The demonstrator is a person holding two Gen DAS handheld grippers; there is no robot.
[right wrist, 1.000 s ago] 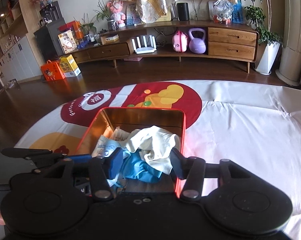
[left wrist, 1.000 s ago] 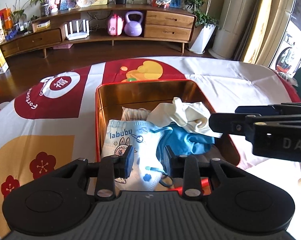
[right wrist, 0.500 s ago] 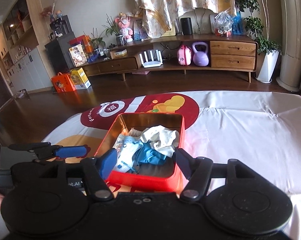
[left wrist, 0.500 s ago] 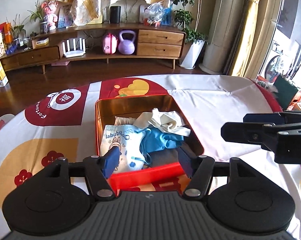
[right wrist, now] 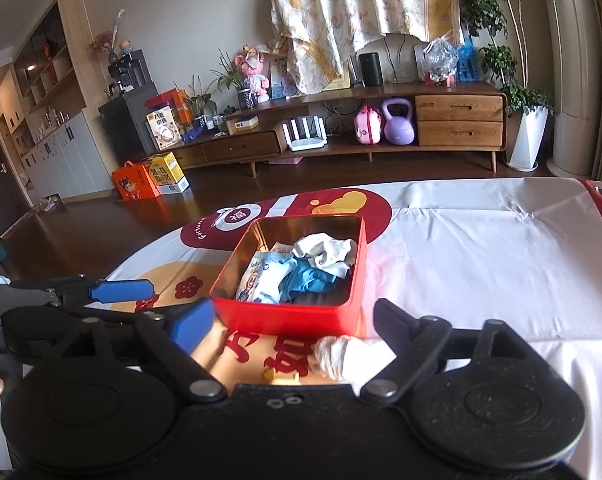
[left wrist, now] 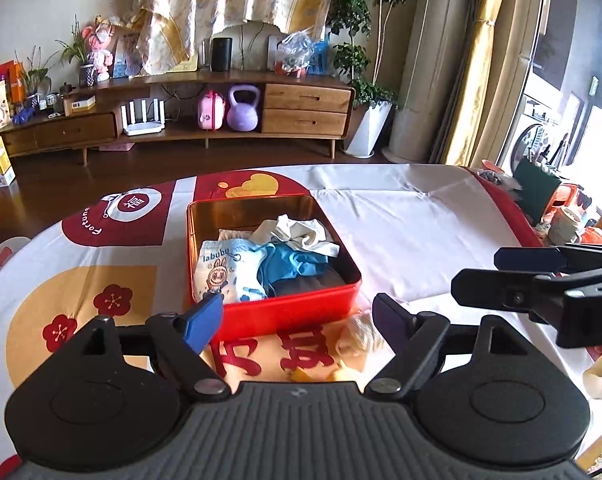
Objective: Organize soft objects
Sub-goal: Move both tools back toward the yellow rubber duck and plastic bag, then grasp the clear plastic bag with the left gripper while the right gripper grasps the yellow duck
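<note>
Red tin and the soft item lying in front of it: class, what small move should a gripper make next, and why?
Probably lower the open right gripper onto the white, fuzzy soft item lying on the tablecloth just in front of the red tin. The tin already holds folded clothes, both grippers are empty, and this item sits between the right gripper's fingers.

One red tin [left wrist: 297, 308] holding three soft pieces: labubu-print cloth [left wrist: 229, 270], blue garment [left wrist: 293, 264], cream garment [left wrist: 301, 234]. Two grippers: left gripper [left wrist: 297, 320], right gripper [right wrist: 293, 328].
</note>
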